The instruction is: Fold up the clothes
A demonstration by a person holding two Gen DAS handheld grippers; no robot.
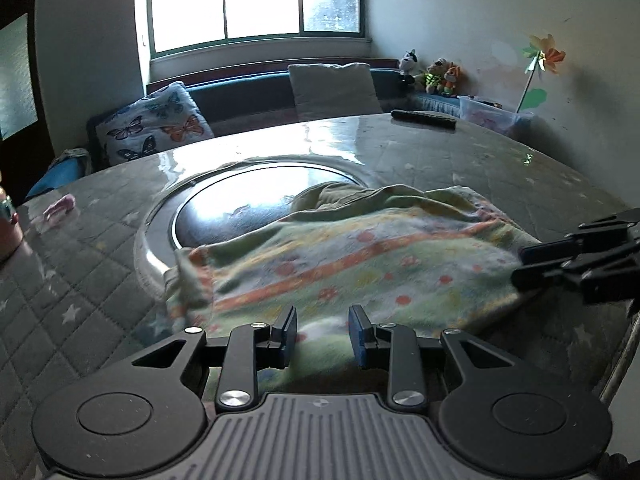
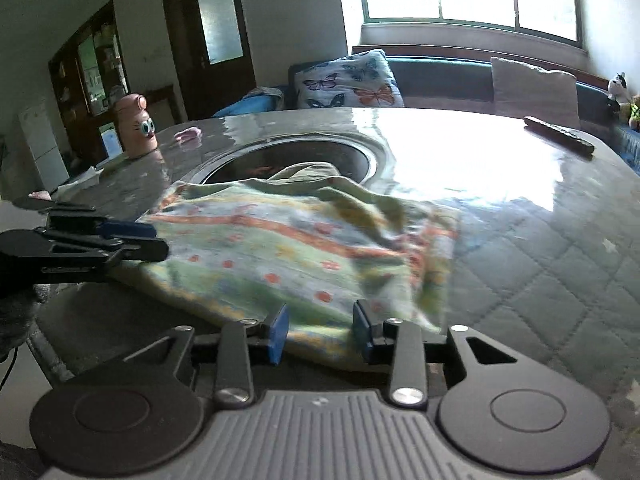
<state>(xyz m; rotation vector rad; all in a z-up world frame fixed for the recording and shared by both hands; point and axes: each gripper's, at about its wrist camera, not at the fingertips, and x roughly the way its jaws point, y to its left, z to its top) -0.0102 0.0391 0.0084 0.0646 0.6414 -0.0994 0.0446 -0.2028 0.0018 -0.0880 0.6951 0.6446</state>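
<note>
The flowered cloth (image 1: 352, 256) lies flat on the quilted surface (image 1: 80, 280), its near edge just ahead of both jaws. The left gripper (image 1: 323, 332) and right gripper (image 2: 321, 330) stand spread, pinching nothing, probably to take that edge for a fold.

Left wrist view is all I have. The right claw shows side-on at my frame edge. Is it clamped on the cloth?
Observer: No. In the right wrist view the right claw is open, jaws apart on either side of the near edge of the green floral cloth with orange stripes, not pressing on it.
Operator: Anything standing past the left edge of my frame?
Observer: Yes. A pink bottle with cartoon eyes stands upright on the grey quilted table cover, apart from the cloth.
</note>
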